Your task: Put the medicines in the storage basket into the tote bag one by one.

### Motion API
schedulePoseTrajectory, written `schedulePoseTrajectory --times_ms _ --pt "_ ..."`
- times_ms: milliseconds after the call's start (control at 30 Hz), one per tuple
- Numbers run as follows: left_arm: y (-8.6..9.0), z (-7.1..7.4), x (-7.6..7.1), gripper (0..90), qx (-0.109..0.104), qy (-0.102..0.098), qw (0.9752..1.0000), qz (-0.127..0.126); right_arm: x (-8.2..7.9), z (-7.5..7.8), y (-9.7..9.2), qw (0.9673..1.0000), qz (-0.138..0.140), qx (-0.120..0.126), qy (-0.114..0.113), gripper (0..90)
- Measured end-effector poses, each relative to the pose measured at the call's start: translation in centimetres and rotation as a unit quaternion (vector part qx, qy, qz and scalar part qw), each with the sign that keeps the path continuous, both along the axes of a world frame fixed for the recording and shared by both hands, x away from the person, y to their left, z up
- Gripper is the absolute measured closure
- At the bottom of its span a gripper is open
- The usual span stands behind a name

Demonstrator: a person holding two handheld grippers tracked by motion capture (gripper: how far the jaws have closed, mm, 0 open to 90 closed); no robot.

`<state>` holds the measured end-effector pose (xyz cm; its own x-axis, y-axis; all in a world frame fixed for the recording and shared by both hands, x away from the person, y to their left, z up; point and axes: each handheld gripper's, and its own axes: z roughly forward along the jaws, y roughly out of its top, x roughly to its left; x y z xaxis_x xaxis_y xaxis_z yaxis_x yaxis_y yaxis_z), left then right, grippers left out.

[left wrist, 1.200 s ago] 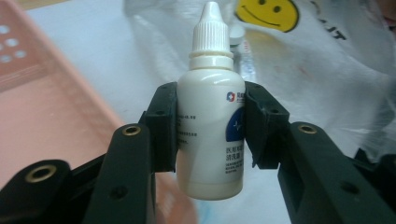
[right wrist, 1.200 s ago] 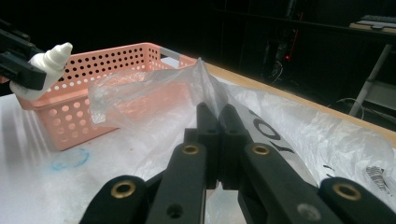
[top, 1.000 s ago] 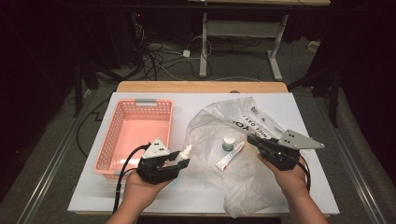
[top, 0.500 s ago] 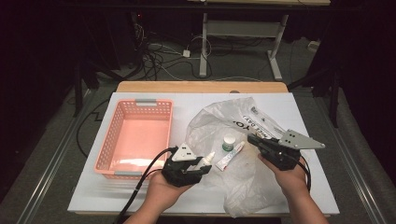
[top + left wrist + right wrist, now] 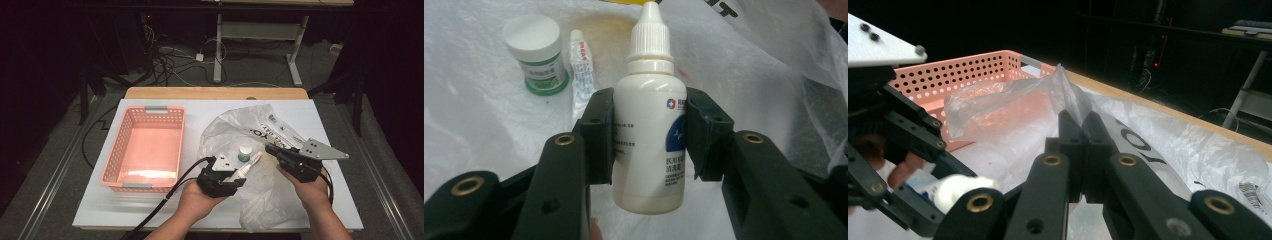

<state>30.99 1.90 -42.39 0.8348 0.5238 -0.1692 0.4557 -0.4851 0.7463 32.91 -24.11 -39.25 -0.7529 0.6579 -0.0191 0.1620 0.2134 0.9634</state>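
Left tongs (image 5: 649, 135): clamped on the dropper bottle (image 5: 650, 125), over the bag mouth.
Right tongs (image 5: 1082, 125): pinched together on the plastic bag (image 5: 260, 150) edge, holding it up.
Snag risk: film at 12 o'clock may droop and block the bottle.
Slip risk: smooth bottle may twist out.

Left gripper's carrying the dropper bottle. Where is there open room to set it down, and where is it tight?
The pink basket has a bare floor. A bare strip of white table runs between basket and plastic bag. Tight inside the bag: a green-labelled jar and a small tube lie ahead of the dropper bottle, and the right gripper pinches the bag's edge.
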Motion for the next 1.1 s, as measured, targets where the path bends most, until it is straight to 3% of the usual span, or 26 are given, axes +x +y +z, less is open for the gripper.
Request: schedulePoseTrajectory --times_ms 600,767,933,1100 --pt "-4.1 -1.5 2.2 57.6 0.012 -0.002 0.9999 -0.004 0.0 0.4 0.0 1.0 0.0 0.005 -0.005 90.0" --pt "-5.3 -2.3 3.0 57.5 0.016 0.001 0.9999 0.002 -0.1 0.5 -0.2 0.9999 0.0 0.008 -0.007 90.0" --pt "-6.7 -3.3 4.2 57.4 0.037 -0.009 0.9991 0.02 0.0 0.6 -0.4 0.9999 -0.002 0.01 -0.008 90.0" --pt "-7.8 -4.1 5.2 57.3 0.03 0.0 0.9991 0.031 0.0 0.5 -0.4 0.9999 -0.002 0.011 -0.007 90.0"
